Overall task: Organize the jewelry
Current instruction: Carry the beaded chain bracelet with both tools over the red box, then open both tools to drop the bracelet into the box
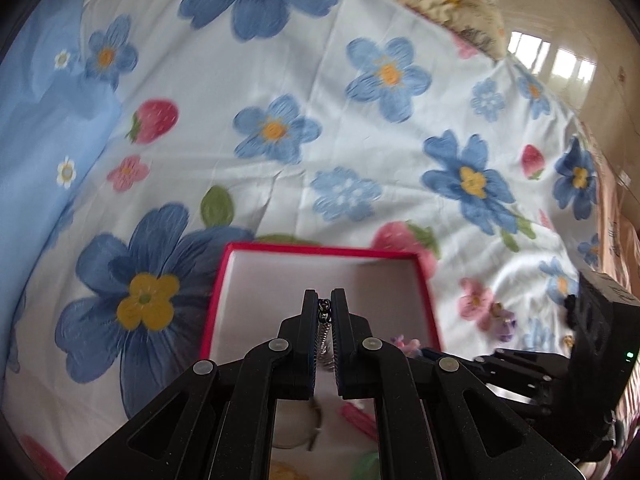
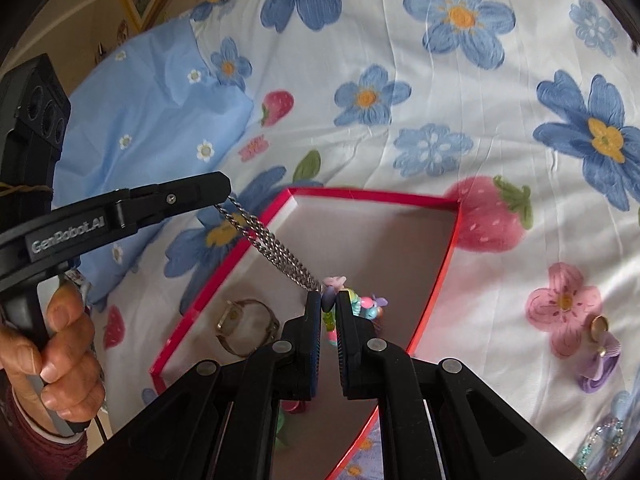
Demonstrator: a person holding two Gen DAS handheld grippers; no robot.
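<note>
A red-rimmed box point(image 1: 320, 249) with a pale inside lies on the flowered bedsheet; it also shows in the right wrist view point(image 2: 372, 196). My left gripper point(image 1: 325, 300) is shut on a silver chain point(image 1: 325, 312) above the box. The chain point(image 2: 272, 240) runs taut from the left gripper point(image 2: 224, 190) down to my right gripper point(image 2: 329, 300). My right gripper is shut on a colourful beaded piece point(image 2: 360, 304) joined to the chain, over the box. A wristwatch point(image 2: 246, 326) lies in the box's near left corner.
A purple bow earring with a gold stud point(image 2: 600, 352) lies on the sheet right of the box. A sparkly blue-green strand point(image 2: 600, 444) lies at the lower right. A light blue cloth point(image 2: 152, 120) lies at the left.
</note>
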